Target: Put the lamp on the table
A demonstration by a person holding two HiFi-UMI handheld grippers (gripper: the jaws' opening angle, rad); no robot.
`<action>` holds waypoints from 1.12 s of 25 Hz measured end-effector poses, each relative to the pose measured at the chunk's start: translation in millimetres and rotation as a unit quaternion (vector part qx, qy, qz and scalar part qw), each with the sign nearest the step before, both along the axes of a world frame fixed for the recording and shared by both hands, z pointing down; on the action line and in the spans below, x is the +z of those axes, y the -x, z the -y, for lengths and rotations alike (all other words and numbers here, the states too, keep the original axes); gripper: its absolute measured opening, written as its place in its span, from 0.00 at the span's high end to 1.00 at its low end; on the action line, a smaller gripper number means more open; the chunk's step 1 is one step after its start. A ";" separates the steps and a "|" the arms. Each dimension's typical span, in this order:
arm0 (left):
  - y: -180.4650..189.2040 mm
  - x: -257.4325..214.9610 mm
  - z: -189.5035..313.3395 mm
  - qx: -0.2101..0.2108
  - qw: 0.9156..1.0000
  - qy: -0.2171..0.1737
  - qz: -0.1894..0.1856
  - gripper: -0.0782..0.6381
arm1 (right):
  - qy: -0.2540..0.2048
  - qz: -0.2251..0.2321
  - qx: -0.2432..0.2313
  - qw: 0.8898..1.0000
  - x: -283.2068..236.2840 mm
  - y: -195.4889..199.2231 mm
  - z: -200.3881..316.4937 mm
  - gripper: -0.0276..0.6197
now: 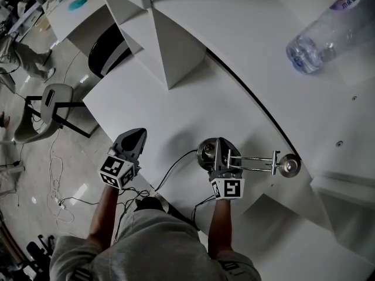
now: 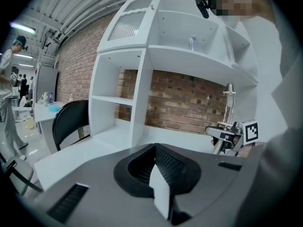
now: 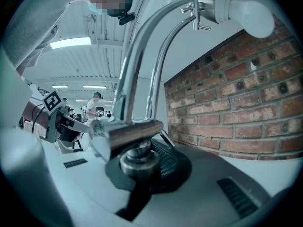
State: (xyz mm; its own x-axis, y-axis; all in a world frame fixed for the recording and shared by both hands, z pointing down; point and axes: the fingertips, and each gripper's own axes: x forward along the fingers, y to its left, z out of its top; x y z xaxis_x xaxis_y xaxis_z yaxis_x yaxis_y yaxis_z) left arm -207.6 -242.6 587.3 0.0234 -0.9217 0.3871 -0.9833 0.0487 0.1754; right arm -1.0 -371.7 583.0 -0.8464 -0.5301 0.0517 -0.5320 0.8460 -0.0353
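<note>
From the head view I see the white counter [image 1: 146, 110] running from 7 to 2 o'clock, with the shelf unit [image 1: 170, 51] standing on it at 12. My right tool [image 1: 219, 156] sits at about 5 o'clock from the centre. It is clamped on the lamp [image 1: 258, 161], whose round base lies just at the tool's 11 o'clock and whose twin chrome arms reach out to 3 o'clock, ending in the lamp head. The lamp is above the counter's near part; I cannot tell whether its base touches the surface. My left tool [image 1: 136, 136] is at 7 o'clock, well apart from the lamp, over the counter's edge. A plastic bottle [image 1: 328, 31] lies on an upper shelf at 2 o'clock, and a black chair [image 1: 108, 48] is at 10 o'clock.

In the left gripper view the left tool's jaws are together with nothing between them. The lamp stands upright at 3 o'clock, beside the right tool's marker cube, with a brick wall [image 2: 184, 103] behind the shelves.

In the right gripper view the jaws are closed on the lamp's lower joint at 6 o'clock. The chrome arms rise toward 1 o'clock, where the white bulb [image 3: 251, 15] sits.
</note>
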 end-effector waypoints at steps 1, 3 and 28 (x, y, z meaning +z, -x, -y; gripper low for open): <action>-0.2 0.5 -0.4 -0.001 1.000 0.001 -0.001 0.89 | -0.004 0.000 0.000 1.000 0.6 -0.5 0.4 0.93; -1.7 1.2 -1.1 0.000 1.000 0.002 -0.002 0.89 | -0.008 -0.001 0.001 1.000 1.5 -1.2 1.0 0.93; -5.0 -8.6 -13.1 -0.002 1.000 -0.012 0.002 0.89 | -0.010 -0.013 0.007 1.000 5.0 2.9 -0.7 0.91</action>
State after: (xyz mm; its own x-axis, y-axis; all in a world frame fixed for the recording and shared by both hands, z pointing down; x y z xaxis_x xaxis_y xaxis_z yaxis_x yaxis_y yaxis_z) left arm -202.6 -229.5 578.8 0.0180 -0.9309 0.3649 -0.9840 0.0483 0.1717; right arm -3.8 -371.0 588.0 -0.8372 -0.5434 0.0618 -0.5446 0.8387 -0.0042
